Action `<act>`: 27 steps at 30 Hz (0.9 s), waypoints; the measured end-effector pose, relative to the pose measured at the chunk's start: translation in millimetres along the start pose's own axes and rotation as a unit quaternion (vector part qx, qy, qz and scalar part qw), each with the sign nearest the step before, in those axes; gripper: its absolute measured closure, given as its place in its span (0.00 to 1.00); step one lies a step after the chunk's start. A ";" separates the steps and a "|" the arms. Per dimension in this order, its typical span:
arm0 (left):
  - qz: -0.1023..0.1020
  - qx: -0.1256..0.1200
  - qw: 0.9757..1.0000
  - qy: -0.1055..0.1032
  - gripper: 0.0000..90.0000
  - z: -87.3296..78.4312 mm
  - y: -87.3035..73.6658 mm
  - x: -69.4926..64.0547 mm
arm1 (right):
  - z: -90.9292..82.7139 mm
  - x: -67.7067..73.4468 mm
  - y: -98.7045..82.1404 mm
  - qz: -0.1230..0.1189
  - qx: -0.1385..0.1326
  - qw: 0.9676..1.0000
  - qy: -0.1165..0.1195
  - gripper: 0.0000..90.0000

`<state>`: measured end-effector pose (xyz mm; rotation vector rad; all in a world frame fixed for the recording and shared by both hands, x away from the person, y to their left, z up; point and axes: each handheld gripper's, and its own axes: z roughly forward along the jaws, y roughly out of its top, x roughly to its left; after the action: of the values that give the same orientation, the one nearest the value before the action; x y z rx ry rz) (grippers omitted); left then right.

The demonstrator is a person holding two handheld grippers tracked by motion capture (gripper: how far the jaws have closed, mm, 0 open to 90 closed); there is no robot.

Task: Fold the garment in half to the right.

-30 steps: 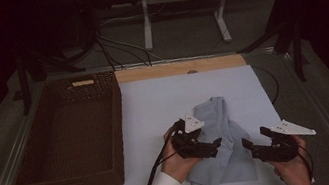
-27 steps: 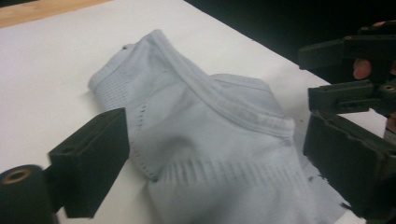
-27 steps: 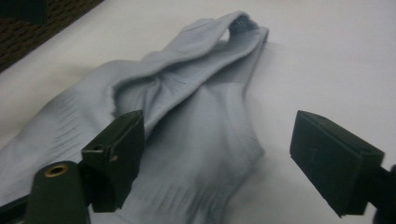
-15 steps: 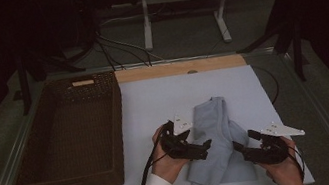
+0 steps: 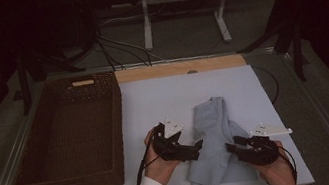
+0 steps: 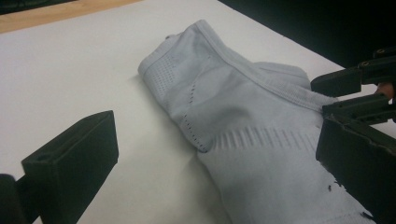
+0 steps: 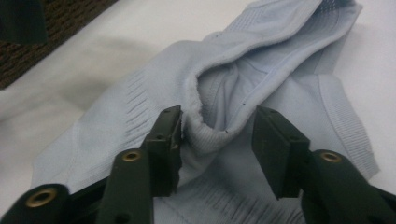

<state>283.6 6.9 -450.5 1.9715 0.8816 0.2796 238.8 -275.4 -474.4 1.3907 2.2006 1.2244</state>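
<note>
Fingers of right gripper (image 7: 217,149) closing around sock (image 7: 233,107) fold, left gripper (image 6: 215,154) spread, white table (image 5: 163,97), dark room.

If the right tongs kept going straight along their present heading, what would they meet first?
Most likely the raised fold of the pale blue garment. The right tongs, whose jaws have just been closing, already straddle that fold, one jaw at its edge; whether it touches is unclear.
</note>
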 end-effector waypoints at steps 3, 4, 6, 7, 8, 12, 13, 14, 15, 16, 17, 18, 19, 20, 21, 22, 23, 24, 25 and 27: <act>-0.005 0.001 1.000 0.000 0.00 -0.1 -2.8 2.0 | 4.3 1.0 1.4 -0.002 0.012 1.000 0.008 0.80; -0.005 0.001 1.000 0.001 0.00 0.0 -3.4 2.2 | 4.5 1.5 1.9 -0.004 0.013 1.000 0.007 0.84; -0.005 0.001 1.000 0.000 0.00 -0.1 -4.3 2.8 | 4.8 2.9 4.1 -0.013 0.012 1.000 0.006 0.90; -0.004 0.000 1.000 0.000 0.00 0.0 -4.7 2.9 | 4.5 3.3 5.0 -0.015 0.011 1.000 0.004 0.90; -0.004 0.000 1.000 0.000 0.00 0.1 -5.0 2.9 | 3.8 3.2 6.2 -0.019 0.007 1.000 0.001 0.91; -0.001 -0.001 1.000 -0.004 0.00 -0.2 -6.6 2.1 | 0.3 0.7 10.4 -0.022 -0.005 1.000 -0.011 0.92; -0.001 0.000 1.000 -0.004 0.00 -0.3 -7.0 1.6 | -1.8 -3.2 12.8 -0.021 -0.012 0.999 -0.021 0.92; 0.000 -0.001 1.000 -0.006 0.00 -0.3 -7.3 1.2 | -2.6 -5.2 13.6 -0.019 -0.015 0.999 -0.025 0.92; -0.001 -0.003 1.000 -0.010 0.00 -0.3 -7.7 0.9 | -3.4 -7.5 14.3 -0.018 -0.015 0.999 -0.027 0.92; 0.000 -0.003 1.000 -0.013 0.00 -0.2 -8.1 0.6 | -4.1 -9.6 14.9 -0.017 -0.016 0.999 -0.030 0.92; 0.001 -0.003 1.000 -0.013 0.00 0.1 -8.3 -0.2 | -5.0 -11.5 15.4 -0.016 -0.017 0.999 -0.033 0.92; 0.003 -0.003 1.000 -0.015 0.00 0.3 -8.6 -0.8 | -5.7 -13.3 15.7 -0.016 -0.018 0.999 -0.037 0.92; 0.005 -0.003 1.000 -0.017 0.00 0.3 -8.8 -1.2 | -6.5 -15.3 15.9 -0.016 -0.018 0.999 -0.041 0.92; 0.005 -0.004 1.000 -0.019 0.00 0.6 -9.0 -1.8 | -7.0 -17.0 16.1 -0.016 -0.018 0.999 -0.046 0.92; 0.007 -0.005 1.000 -0.021 0.00 0.8 -9.1 -2.3 | -7.4 -18.9 16.3 -0.018 -0.018 0.998 -0.050 0.92; 0.008 -0.006 1.000 -0.021 0.00 1.0 -9.2 -2.8 | -7.7 -20.5 16.6 -0.018 -0.018 0.998 -0.055 0.92; 0.009 -0.007 1.000 -0.023 0.00 1.3 -9.5 -3.5 | -8.0 -21.7 16.7 -0.018 -0.018 0.998 -0.058 0.92; 0.010 -0.008 1.000 -0.026 0.00 1.7 -9.7 -4.0 | -8.6 -24.0 17.0 -0.017 -0.017 0.998 -0.063 0.92; 0.013 -0.008 0.999 -0.028 0.00 2.0 -9.9 -4.6 | -9.0 -26.0 17.2 -0.017 -0.018 0.998 -0.066 0.92; 0.020 -0.010 0.999 -0.029 0.00 3.4 -10.6 -6.4 | -10.0 -29.6 17.4 -0.015 -0.018 0.997 -0.073 0.92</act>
<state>275.8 3.6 -460.1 1.9712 0.8008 0.2521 258.4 -302.1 -461.1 1.3807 2.0841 1.1092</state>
